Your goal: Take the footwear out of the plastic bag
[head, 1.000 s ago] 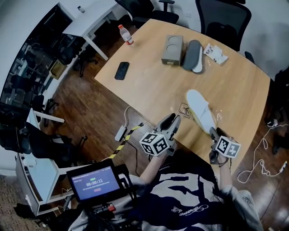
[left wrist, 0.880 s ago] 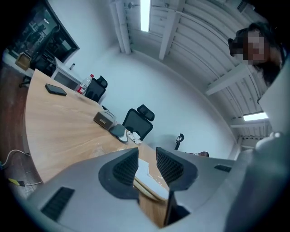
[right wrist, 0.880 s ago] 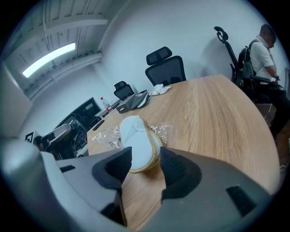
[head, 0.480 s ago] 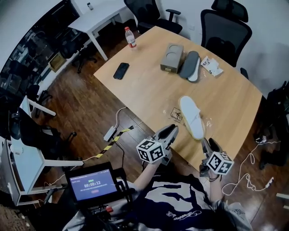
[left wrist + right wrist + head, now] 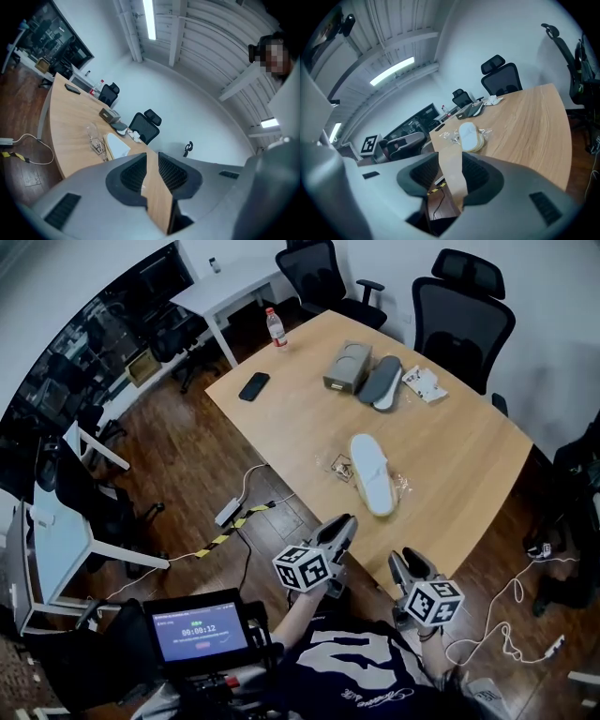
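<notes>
A white slipper (image 5: 371, 473) lies near the table's front edge, with a crinkled clear plastic bag (image 5: 340, 465) around it. It also shows in the left gripper view as the slipper (image 5: 117, 143) and in the right gripper view as the slipper (image 5: 471, 137). My left gripper (image 5: 345, 524) hangs off the table's front edge, below the slipper, its jaws closing with nothing between them. My right gripper (image 5: 397, 564) is beside it, also short of the table, its jaws closing on nothing. Both grippers (image 5: 152, 171) (image 5: 450, 176) point at the table.
At the far side of the wooden table (image 5: 469, 456) lie a grey pair of slippers (image 5: 380, 382), a cardboard box (image 5: 345, 367), a paper packet (image 5: 424, 383), a phone (image 5: 253, 386) and a bottle (image 5: 277, 327). Office chairs (image 5: 461, 306) stand behind. Cables (image 5: 246, 512) lie on the floor.
Both grippers have drawn back from the table toward the person, away from the bagged slipper. The left jaws have narrowed. The head view has shifted, so the table sits farther off.
</notes>
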